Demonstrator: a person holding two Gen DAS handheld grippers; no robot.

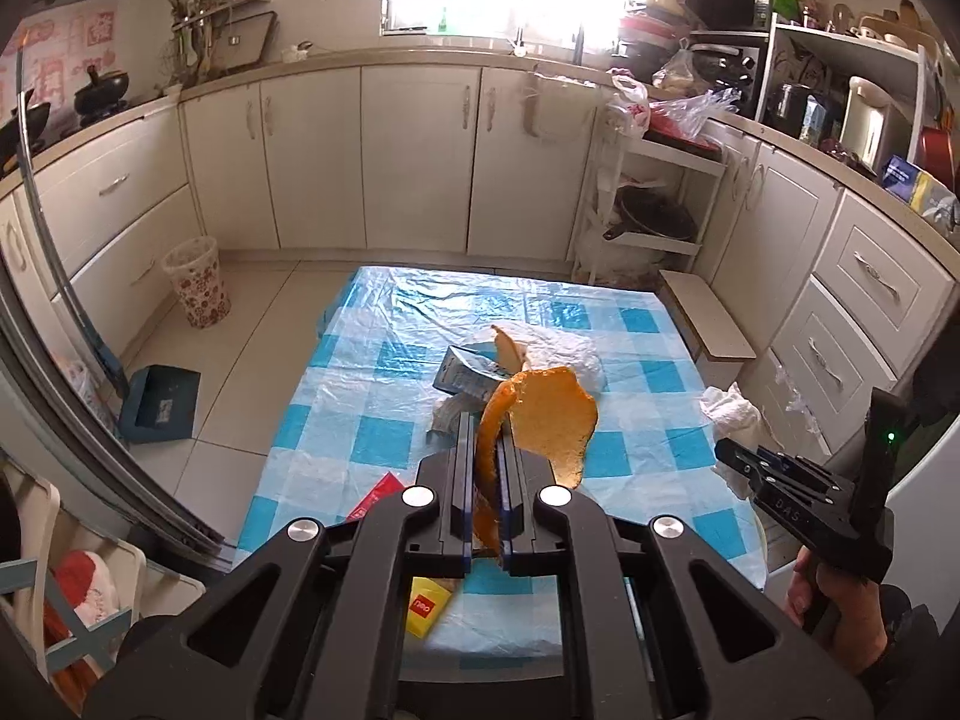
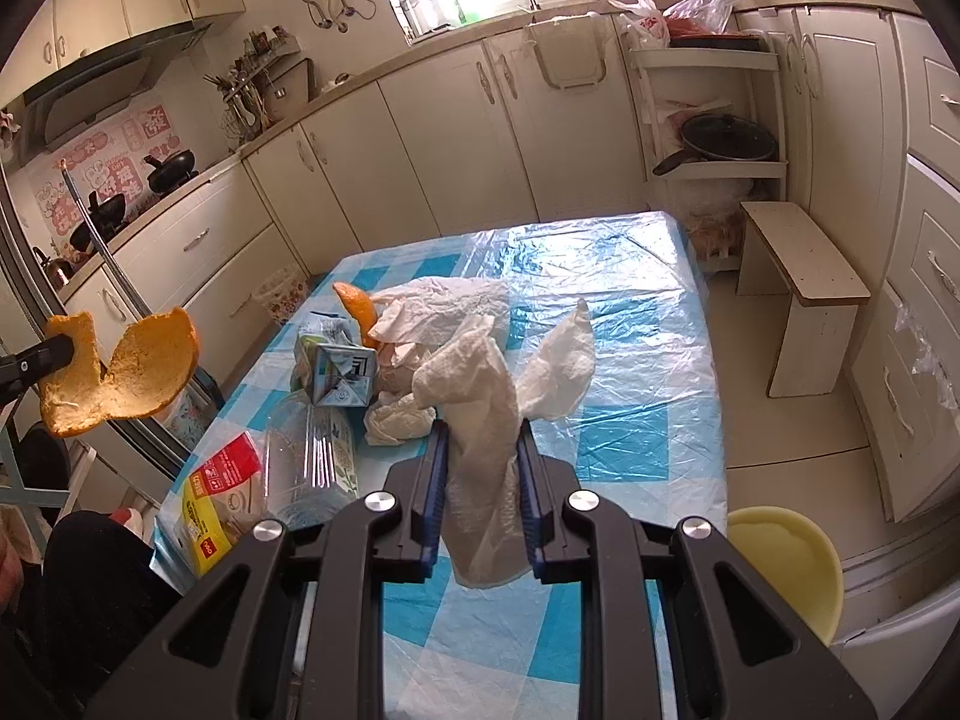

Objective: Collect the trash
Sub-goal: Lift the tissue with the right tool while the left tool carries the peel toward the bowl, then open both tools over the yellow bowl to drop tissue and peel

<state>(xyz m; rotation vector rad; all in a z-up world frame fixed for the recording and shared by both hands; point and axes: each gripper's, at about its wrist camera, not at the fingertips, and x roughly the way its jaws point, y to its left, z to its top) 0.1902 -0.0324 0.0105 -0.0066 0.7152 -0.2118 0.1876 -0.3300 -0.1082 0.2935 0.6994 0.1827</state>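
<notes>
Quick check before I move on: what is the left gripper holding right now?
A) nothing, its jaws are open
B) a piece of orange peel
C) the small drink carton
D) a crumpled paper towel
B. The left gripper is shut on the orange peel, lifted above the table; the paper towel is in the right gripper, and the drink carton lies on the tablecloth.

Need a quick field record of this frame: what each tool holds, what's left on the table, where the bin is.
left tool: shut on orange peel, lifted above table
right tool: shut on paper towel
table: blue checked cover
left on table: milk carton, second peel, crumpled tissue, clear plastic bottle, red-yellow packet
bin: floral wastebasket on floor, beyond the table's far left corner
</notes>
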